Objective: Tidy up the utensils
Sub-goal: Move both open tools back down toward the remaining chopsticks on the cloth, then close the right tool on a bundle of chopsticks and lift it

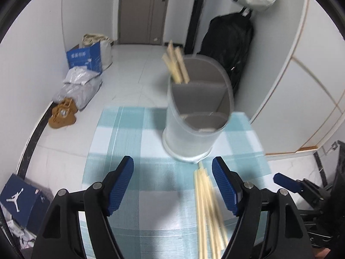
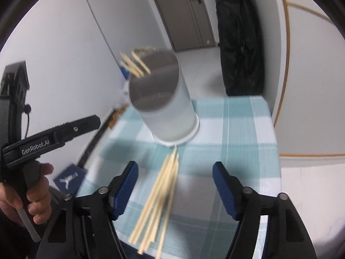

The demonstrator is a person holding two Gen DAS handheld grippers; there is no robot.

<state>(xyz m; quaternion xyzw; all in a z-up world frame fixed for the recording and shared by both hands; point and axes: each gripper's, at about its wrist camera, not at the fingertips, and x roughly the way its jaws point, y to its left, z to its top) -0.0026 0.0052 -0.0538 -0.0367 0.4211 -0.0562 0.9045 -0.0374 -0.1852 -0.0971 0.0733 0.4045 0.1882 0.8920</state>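
Note:
A grey cylindrical utensil holder (image 1: 194,133) with inner dividers stands on the teal-and-white checked tablecloth (image 1: 129,133). Several wooden chopsticks (image 1: 175,64) lean in its far-left compartment. A loose bundle of chopsticks (image 1: 207,205) lies on the cloth in front of it, tips toward its base. My left gripper (image 1: 172,166) hovers open above the cloth, with the bundle beside its right finger. My right gripper (image 2: 174,168) is open above the same bundle (image 2: 159,198), and its pads touch nothing. The holder (image 2: 170,116) stands just beyond. Both views are motion-blurred.
A hand (image 2: 36,194) holds the left gripper's handle at the left. The floor holds a blue carton (image 1: 85,57), grey bags (image 1: 79,86), tan shoes (image 1: 62,113) and a shoebox (image 1: 19,200). A black bag (image 1: 230,49) leans on the wall behind. The table's far edge lies just past the holder.

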